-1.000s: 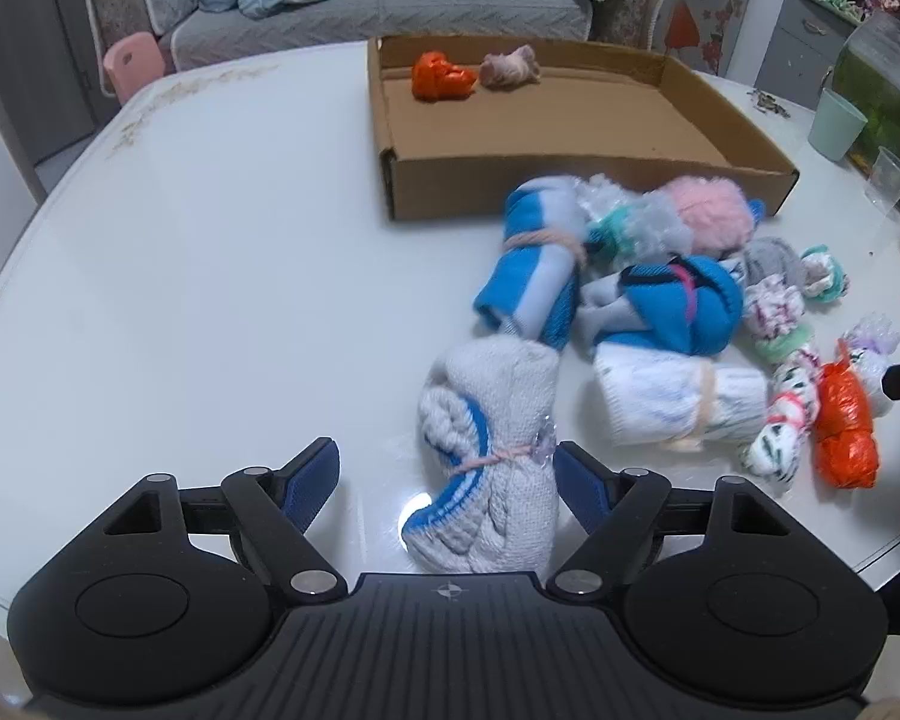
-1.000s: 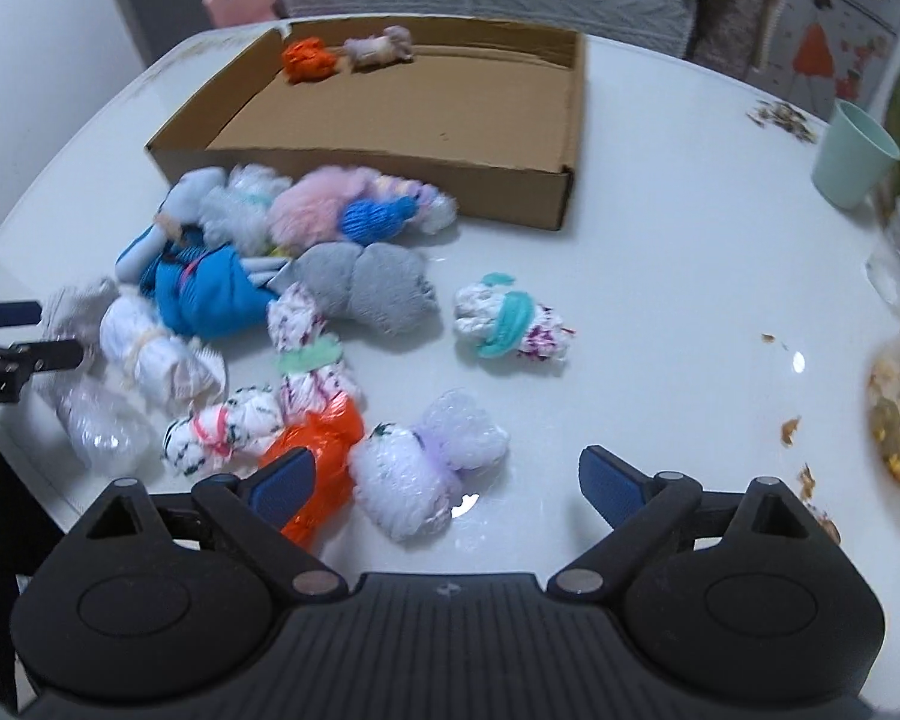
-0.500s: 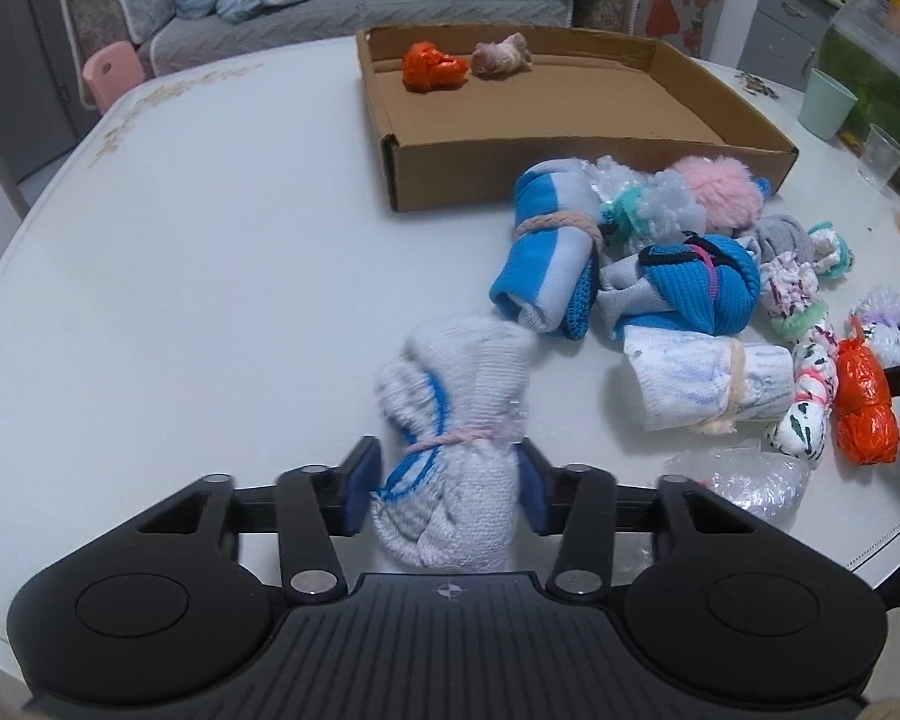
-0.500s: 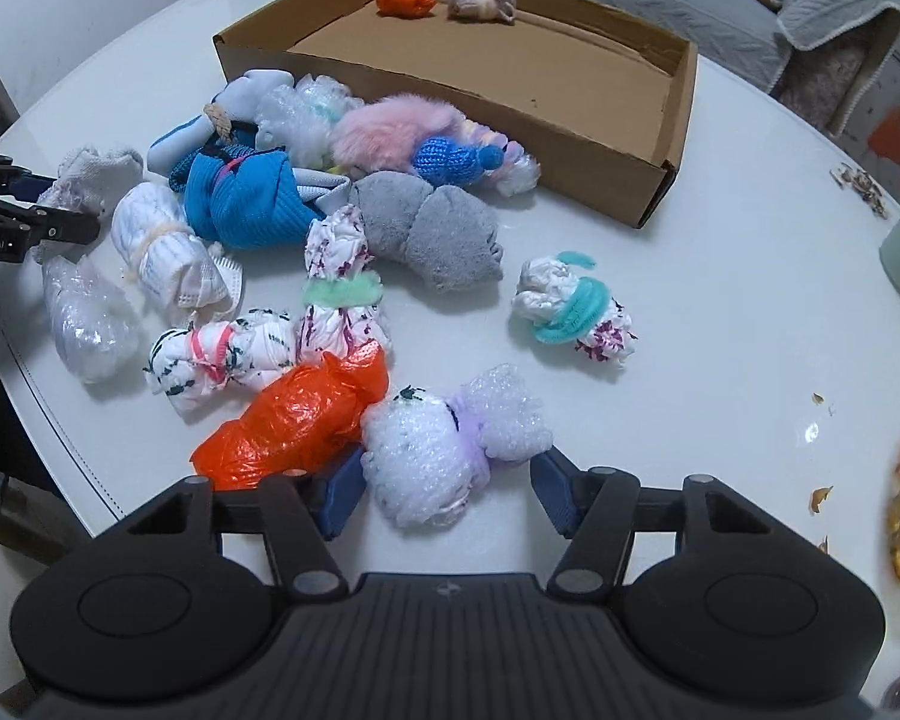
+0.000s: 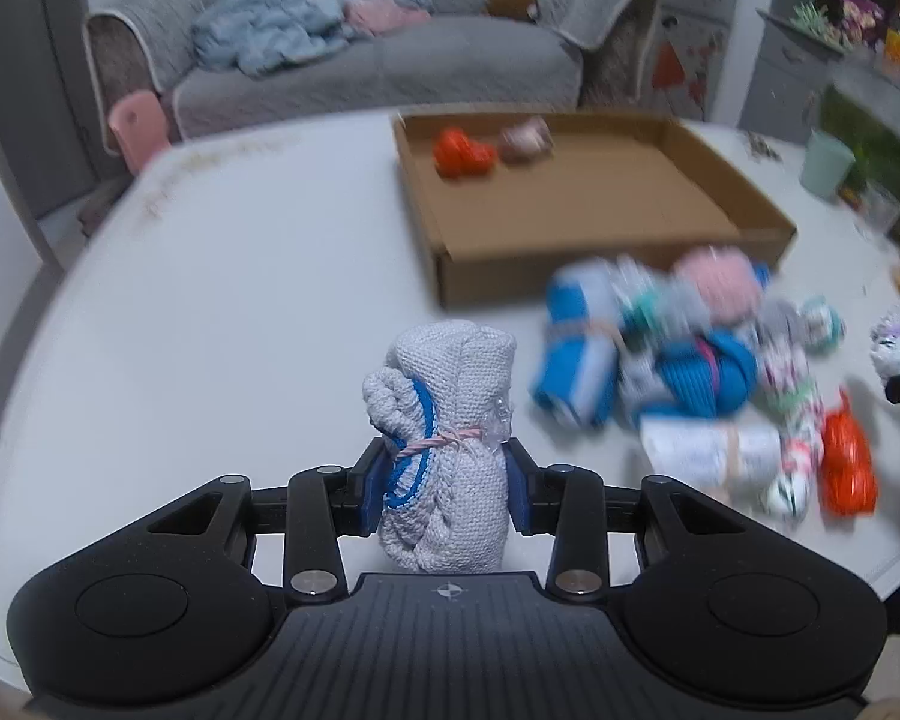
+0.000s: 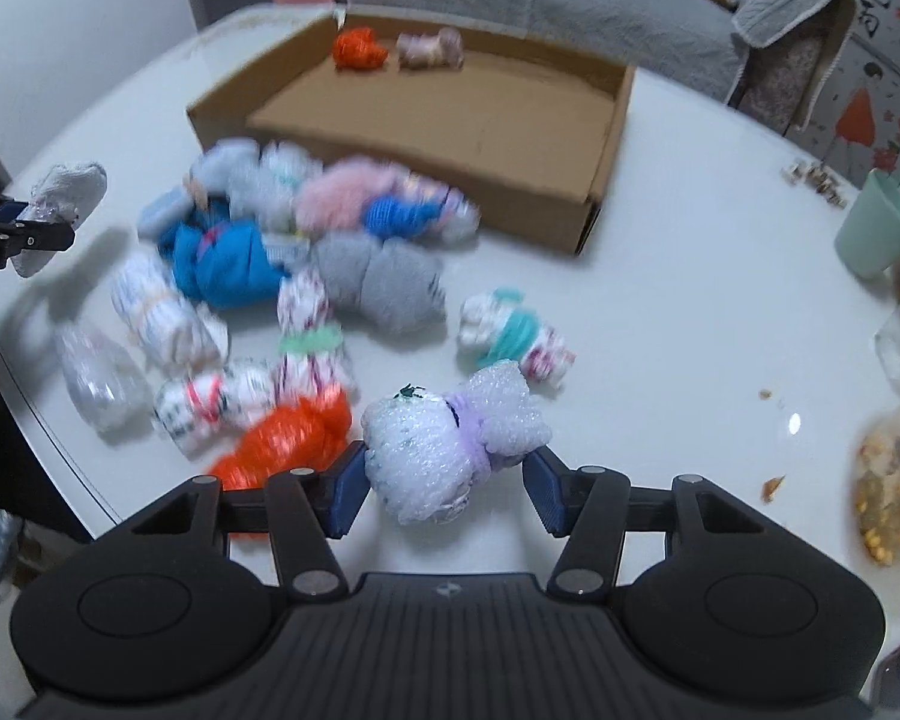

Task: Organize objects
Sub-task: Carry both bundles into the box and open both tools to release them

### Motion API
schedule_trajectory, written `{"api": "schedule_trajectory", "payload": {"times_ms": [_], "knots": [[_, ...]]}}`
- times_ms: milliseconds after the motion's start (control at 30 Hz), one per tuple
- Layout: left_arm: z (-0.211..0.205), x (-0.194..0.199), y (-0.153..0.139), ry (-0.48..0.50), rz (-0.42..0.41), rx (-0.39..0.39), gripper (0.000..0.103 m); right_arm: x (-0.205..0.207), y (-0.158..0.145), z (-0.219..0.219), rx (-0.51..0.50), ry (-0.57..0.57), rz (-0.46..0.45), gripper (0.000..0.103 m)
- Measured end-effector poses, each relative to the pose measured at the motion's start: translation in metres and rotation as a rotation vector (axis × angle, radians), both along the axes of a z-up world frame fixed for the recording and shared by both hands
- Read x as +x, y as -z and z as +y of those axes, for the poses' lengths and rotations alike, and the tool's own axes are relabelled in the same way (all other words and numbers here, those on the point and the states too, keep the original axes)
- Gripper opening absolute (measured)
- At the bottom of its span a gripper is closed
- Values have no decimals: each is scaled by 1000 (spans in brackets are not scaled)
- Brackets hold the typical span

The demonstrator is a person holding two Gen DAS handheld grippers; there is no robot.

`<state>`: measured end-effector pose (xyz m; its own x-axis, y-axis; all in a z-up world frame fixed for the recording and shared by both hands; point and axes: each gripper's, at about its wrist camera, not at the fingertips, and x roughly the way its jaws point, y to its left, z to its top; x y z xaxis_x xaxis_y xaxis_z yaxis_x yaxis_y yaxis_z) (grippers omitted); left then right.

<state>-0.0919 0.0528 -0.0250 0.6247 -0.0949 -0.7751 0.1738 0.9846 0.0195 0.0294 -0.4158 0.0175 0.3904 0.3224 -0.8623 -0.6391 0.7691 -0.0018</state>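
My left gripper (image 5: 444,480) is shut on a grey knitted sock bundle (image 5: 444,420) with a blue trim and a pink band, held above the white table (image 5: 210,330). It also shows at the left in the right wrist view (image 6: 60,204). My right gripper (image 6: 444,480) is shut on a bubble-wrap bundle (image 6: 444,444) tied with a purple band, lifted off the table. A shallow cardboard box (image 6: 606,138) at the back holds an orange bundle (image 6: 357,48) and a pinkish bundle (image 6: 429,48).
Several bundled socks and bags lie in a pile (image 6: 258,276) before the box, with an orange bag (image 6: 288,438) nearest me. A green cup (image 6: 879,228) and a snack bag (image 6: 894,480) stand at the right. A grey sofa (image 5: 360,60) is behind the table.
Both grippers have closed on their bundles and lifted them off the table. The left gripper has risen with the grey sock bundle.
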Motion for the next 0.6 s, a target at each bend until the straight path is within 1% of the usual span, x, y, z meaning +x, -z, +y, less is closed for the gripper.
{"api": "schedule_trajectory", "payload": {"times_ms": [67, 167, 333, 433, 500, 600], "knots": [[7, 9, -14, -7, -22, -2, 45, 7, -13, -2, 35, 8, -14, 51], [11, 27, -33, -2, -59, 23, 45, 21, -30, -1, 79, 11, -38, 51], [4, 64, -54, 13, -97, 13, 45, 57, -53, 12, 100, -7, -84, 51], [-11, 93, -56, 36, -103, 13, 45, 83, -61, 31, 117, -32, -104, 51], [-21, 116, -51, 48, -87, -10, 45, 100, -62, 48, 121, -57, -119, 51], [-39, 148, -40, 72, -70, -2, 45, 128, -59, 76, 129, -80, -126, 52]]}}
